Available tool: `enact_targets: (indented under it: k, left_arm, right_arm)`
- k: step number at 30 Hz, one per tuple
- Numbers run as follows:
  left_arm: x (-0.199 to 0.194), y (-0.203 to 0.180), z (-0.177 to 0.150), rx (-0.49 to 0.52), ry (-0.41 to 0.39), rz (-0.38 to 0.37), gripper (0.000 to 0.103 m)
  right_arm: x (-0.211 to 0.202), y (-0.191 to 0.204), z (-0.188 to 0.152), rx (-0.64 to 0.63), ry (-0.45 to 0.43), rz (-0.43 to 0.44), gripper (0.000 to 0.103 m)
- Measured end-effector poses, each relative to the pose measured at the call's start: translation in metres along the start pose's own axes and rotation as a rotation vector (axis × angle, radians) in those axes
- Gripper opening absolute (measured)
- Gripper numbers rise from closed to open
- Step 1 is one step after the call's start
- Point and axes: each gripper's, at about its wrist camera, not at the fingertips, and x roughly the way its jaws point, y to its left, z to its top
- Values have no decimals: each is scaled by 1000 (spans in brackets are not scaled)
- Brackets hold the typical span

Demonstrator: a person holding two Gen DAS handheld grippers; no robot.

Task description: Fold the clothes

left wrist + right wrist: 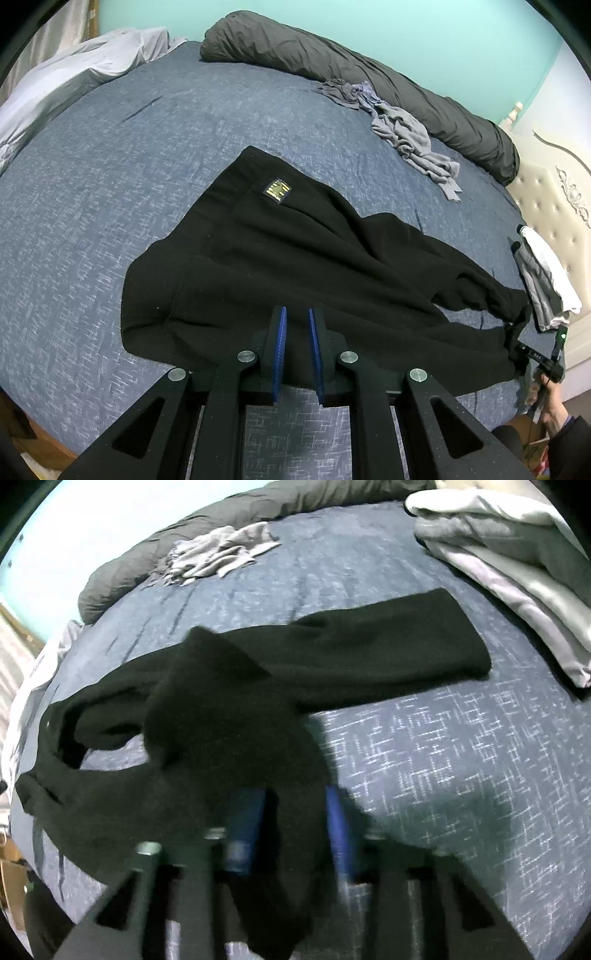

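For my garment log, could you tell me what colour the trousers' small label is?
Gold-yellow on black, on the black trousers; the label shows best in the left wrist view.

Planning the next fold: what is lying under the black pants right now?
The black pants lie spread on the blue bedspread; nothing else shows at their edges. Whatever sits beneath the fabric itself is covered.

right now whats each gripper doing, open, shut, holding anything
Left gripper: open, holding nothing, over the waist end of the black pants.
Right gripper: black pant-leg fabric between its fingers; blurred, so the grip cannot be told.
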Motion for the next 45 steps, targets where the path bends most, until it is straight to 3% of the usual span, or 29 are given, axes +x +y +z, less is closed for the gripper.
enact_targets:
  k: [1,2,10,14,19,21,22,23,24,26,30,35,40,45]
  left_arm:
    - [0,0,0,0,0,1,14]
    - [-1,0,0,0,-1,1,14]
    - [-7,3,3,-3,-13,4,14]
    - [-8,5,5,-9,-16,8,14]
    - [-7,11,10,-23,-15,23,14]
    - [-6,15,14,-26,-14,33,14]
    - [-5,17,17,-25,-11,38,15]
    - [-3,19,20,-25,-10,46,21]
    - [-2,21,23,-24,-10,53,31]
    - [3,26,33,-30,-9,64,37]
    - [16,32,56,-26,-7,85,38]
    - [41,39,89,-33,-3,92,50]
    - [74,42,119,-40,19,94,54]
    - [109,43,146,-66,61,82,57]
  right_arm:
    - [-4,2,0,-15,-16,-7,15]
    - [-7,5,0,-31,-31,-14,10]
    - [-67,-24,8,-16,-201,-129,8]
    - [-87,-50,8,9,-233,-207,8]
    - [-54,-71,-7,43,-42,-227,8]
    - [-49,-76,-13,46,-11,-235,13]
    - [-52,-77,-14,53,-22,-247,22]
    - [-56,-79,-14,61,-33,-259,35]
    - [-59,-80,-14,67,-45,-270,38]
    - [-71,-77,-4,64,-88,-264,39]
    - [-92,-72,16,57,-172,-252,41]
    - [-69,-51,52,-3,-145,-181,47]
    - [-34,-29,87,-61,-97,-116,55]
    - [2,-21,120,-96,-31,-109,58]
